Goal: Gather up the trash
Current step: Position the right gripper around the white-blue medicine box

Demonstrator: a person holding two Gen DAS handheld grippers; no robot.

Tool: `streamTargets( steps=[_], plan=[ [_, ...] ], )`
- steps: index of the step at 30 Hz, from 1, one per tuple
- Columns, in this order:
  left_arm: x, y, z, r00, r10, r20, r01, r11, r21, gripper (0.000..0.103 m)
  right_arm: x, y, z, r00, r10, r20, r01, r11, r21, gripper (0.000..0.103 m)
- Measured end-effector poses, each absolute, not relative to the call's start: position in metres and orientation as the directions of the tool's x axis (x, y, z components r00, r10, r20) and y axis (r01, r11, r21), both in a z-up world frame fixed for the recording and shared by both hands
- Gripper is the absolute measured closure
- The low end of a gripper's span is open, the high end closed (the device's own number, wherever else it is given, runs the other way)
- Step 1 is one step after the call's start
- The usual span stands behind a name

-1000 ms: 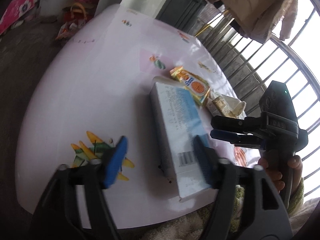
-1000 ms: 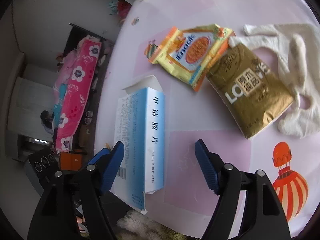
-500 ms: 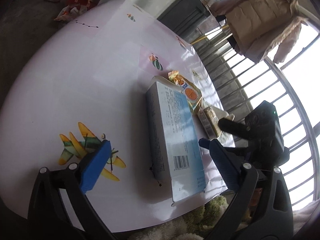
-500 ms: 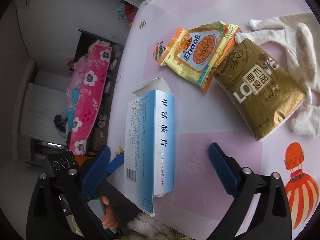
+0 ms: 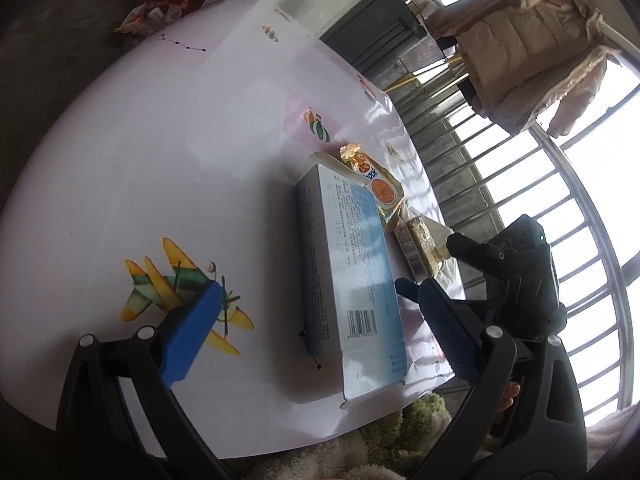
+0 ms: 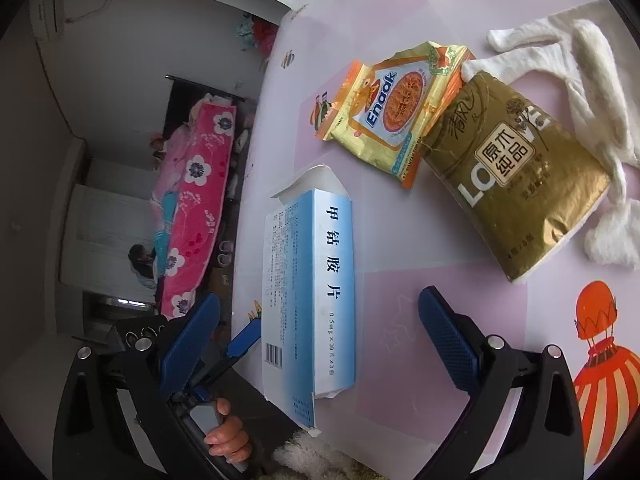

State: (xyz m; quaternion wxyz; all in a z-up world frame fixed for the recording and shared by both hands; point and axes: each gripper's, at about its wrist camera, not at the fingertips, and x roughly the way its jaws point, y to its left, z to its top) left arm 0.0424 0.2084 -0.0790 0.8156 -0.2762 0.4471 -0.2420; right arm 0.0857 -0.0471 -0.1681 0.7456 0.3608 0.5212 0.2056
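Left gripper point(image 5: 320, 328) now has its jaws spread wide, straddling the blue-and-white box point(image 5: 352, 276) with a gap on each side — a second ago they stood much closer in, the right pad almost on the box. Right gripper point(image 6: 320, 336) is likewise spread wider than before, holding nothing; the box point(image 6: 310, 288) lies between its pads, not touched. The box lies flat near the front edge of the pink table point(image 5: 160, 160), flap end open, same spot as earlier. Beyond it lies the yellow snack wrapper point(image 6: 396, 108), overlapped by the gold pouch point(image 6: 516, 184), which partly covers a white cloth point(image 6: 592, 92) — none of these has moved.
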Motion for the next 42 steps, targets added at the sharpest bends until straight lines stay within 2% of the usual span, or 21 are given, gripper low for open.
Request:
streamTargets(
  steps=[10,14,18,22,28,33,38,40,42],
  plan=[
    [0.038,0.205,-0.067,0.484,-0.672,-0.560,0.236,0.717,-0.656,0.009,0.086,-0.049,-0.167,0.358,0.688,-0.631,0.063,0.657,0.751,0.006],
    [0.034,0.196,-0.057,0.479,-0.677,-0.560,0.313,0.727,-0.611,0.027,0.088,-0.047,-0.165,0.349,0.677,-0.648,0.071,0.670,0.739,0.011],
    [0.037,0.190,-0.058,0.462,-0.691,-0.556,0.330,0.716,-0.616,0.045,0.088,-0.046,-0.167,0.334,0.672,-0.661,0.080,0.679,0.730,0.022],
    [0.040,0.173,-0.062,0.399,-0.741,-0.540,0.362,0.669,-0.650,0.052,0.086,-0.045,-0.168,0.317,0.675,-0.667,0.081,0.681,0.728,0.031],
    [0.029,0.147,-0.056,0.320,-0.803,-0.503,0.455,0.596,-0.661,0.052,0.085,-0.045,-0.157,0.337,0.647,-0.684,0.043,0.715,0.698,0.032],
    [0.027,0.163,-0.050,0.403,-0.733,-0.548,0.433,0.680,-0.592,0.052,0.084,-0.040,-0.141,0.374,0.588,-0.717,-0.014,0.777,0.630,0.032],
    [0.033,0.187,-0.056,0.513,-0.500,-0.698,0.313,0.866,-0.390,0.051,0.085,-0.023,-0.136,0.379,0.522,-0.764,-0.057,0.837,0.544,0.031],
    [0.037,0.194,-0.060,0.536,-0.419,-0.733,0.251,0.908,-0.335,0.051,0.085,-0.015,-0.136,0.377,0.496,-0.782,-0.074,0.858,0.509,0.025],
    [0.041,0.201,-0.061,0.551,-0.397,-0.734,0.209,0.917,-0.338,0.050,0.085,-0.002,-0.136,0.373,0.467,-0.802,-0.105,0.880,0.464,0.023]
  ],
)
